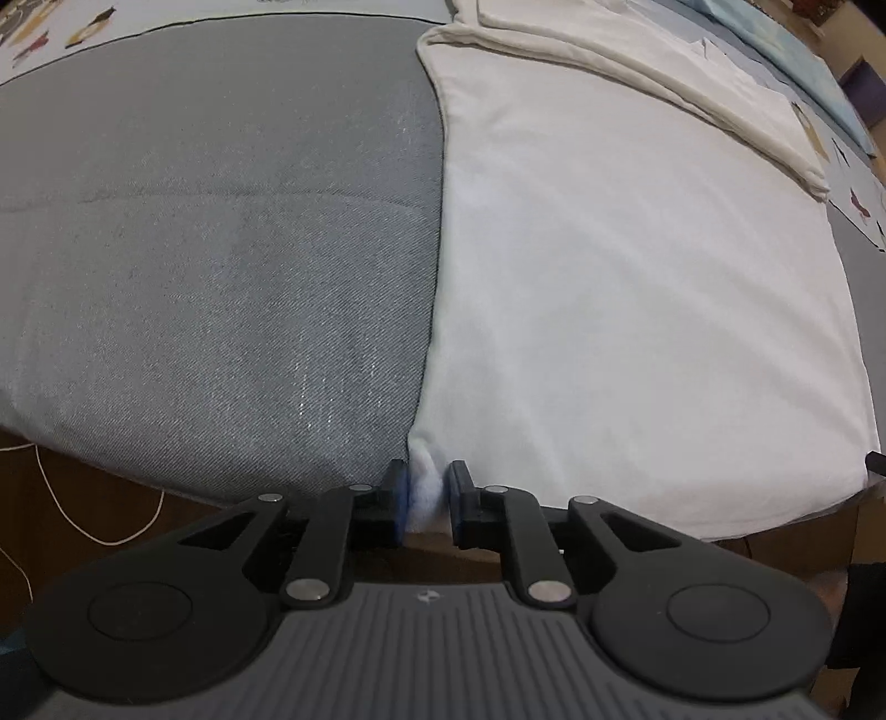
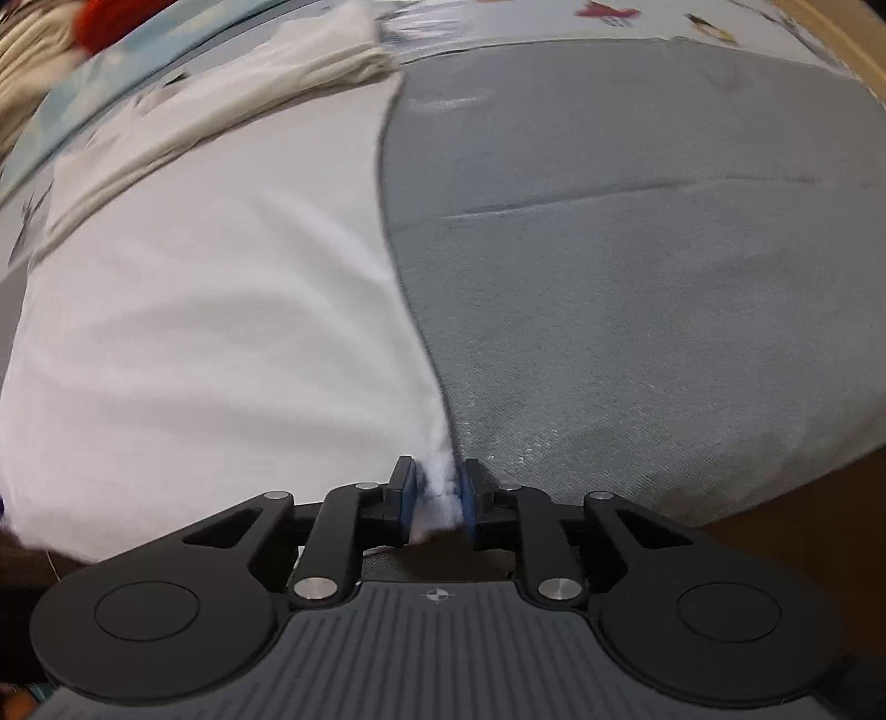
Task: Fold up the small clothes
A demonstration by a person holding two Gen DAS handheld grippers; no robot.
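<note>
Nearest in both views, below the front edge of the surface (image 1: 221,249), is brown floor or furniture; in the left view a thin pale cord (image 1: 111,531) lies there. The surface is a padded top in grey twill cloth, with a shallow crease running across its middle. Beyond it lies a pale sheet (image 1: 83,27) printed with small coloured figures, and in the right view a red thing (image 2: 105,22) shows blurred at the far left corner.

A white garment (image 1: 637,304) lies spread flat on the surface, its near hem at the front edge. In the left view it covers the right half; in the right view (image 2: 210,332) it covers the left half. Past it rests a folded cream cloth (image 1: 637,72), touching or overlapping the garment's far end.

The left gripper (image 1: 427,501) has its blue-padded fingers (image 1: 400,501) drawn close, pinching a small bunch of the garment's near left corner at the surface edge. The right gripper (image 2: 437,501) is likewise nearly closed, its fingers (image 2: 408,498) nipping a bunched tuft of the near right corner, which rises slightly from the grey cloth. The right view is somewhat blurred.
</note>
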